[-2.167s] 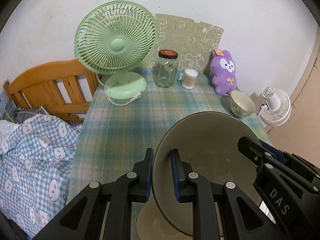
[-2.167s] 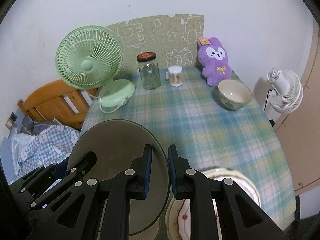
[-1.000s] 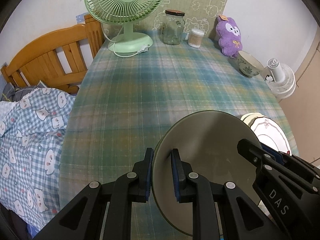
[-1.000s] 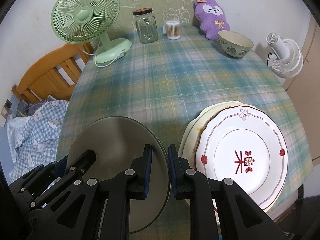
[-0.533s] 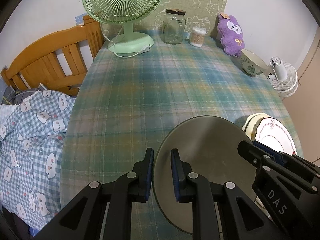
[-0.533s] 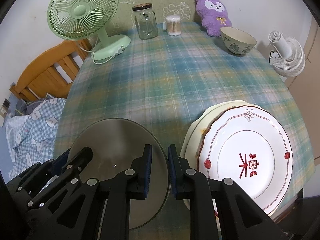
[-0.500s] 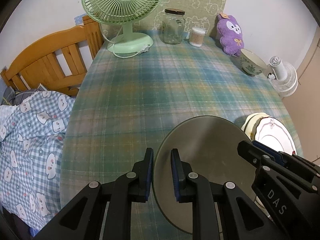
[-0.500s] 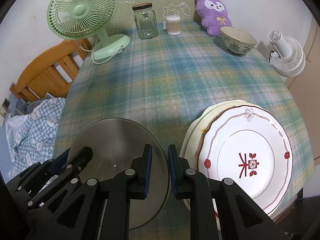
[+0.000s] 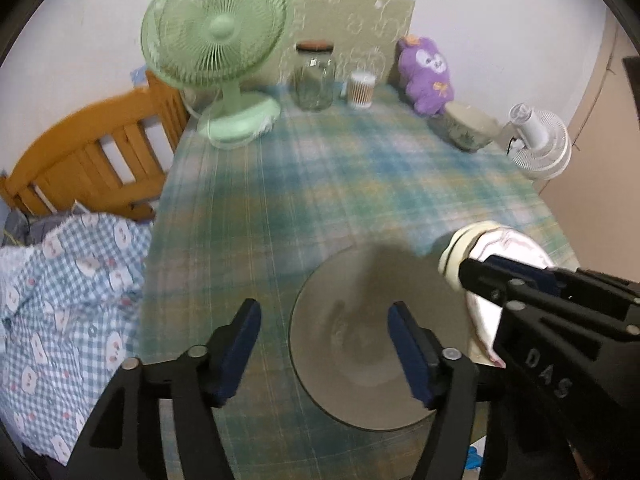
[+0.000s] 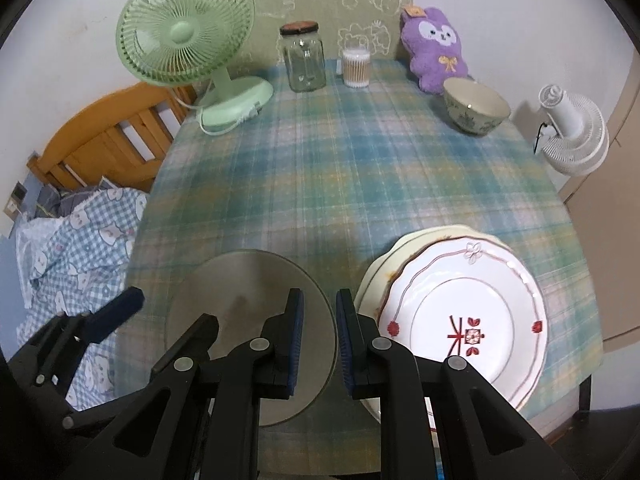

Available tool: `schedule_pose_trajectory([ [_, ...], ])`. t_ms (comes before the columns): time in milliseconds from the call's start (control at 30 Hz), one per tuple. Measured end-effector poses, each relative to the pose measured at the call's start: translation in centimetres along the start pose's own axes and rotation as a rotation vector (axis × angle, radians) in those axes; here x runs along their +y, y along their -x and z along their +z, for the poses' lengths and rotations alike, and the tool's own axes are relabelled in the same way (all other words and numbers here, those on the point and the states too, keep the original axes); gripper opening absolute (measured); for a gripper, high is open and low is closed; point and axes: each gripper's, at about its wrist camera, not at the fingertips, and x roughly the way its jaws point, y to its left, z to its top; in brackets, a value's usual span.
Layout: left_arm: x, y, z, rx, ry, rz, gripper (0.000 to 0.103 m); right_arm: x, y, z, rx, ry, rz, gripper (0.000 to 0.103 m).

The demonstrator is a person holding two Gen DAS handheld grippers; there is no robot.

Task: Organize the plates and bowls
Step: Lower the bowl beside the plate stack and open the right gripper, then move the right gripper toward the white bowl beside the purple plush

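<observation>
Left gripper (image 9: 322, 344) jaws opening over grey plate (image 9: 376, 340) near table's (image 10: 360, 168) front edge, right gripper (image 10: 319, 336) narrow, empty, beside plate stack (image 10: 460, 320).

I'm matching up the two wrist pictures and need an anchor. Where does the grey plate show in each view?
Left wrist view: the grey plate lies low and centre-right on the tablecloth, between the opening fingers of the left gripper.
Right wrist view: the plate sits low and left of centre, its right edge by the right gripper.
Shared landmark: the green fan, at the table's far left in both.
</observation>
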Motion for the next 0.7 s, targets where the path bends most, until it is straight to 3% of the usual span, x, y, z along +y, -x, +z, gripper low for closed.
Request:
schedule_pose_trajectory([
  [300, -1.8, 3.8, 2.8, -0.086, -0.032, 0.020, 0.076, -0.5, 4.7, 1.8, -0.092, 0.001, -0.029, 0.024],
  [700, -5.9, 3.3, 6.9, -0.123, -0.003, 0.037, 0.076, -5.4, 6.3, 5.6, -0.162, -0.013, -0.078, 0.040],
])
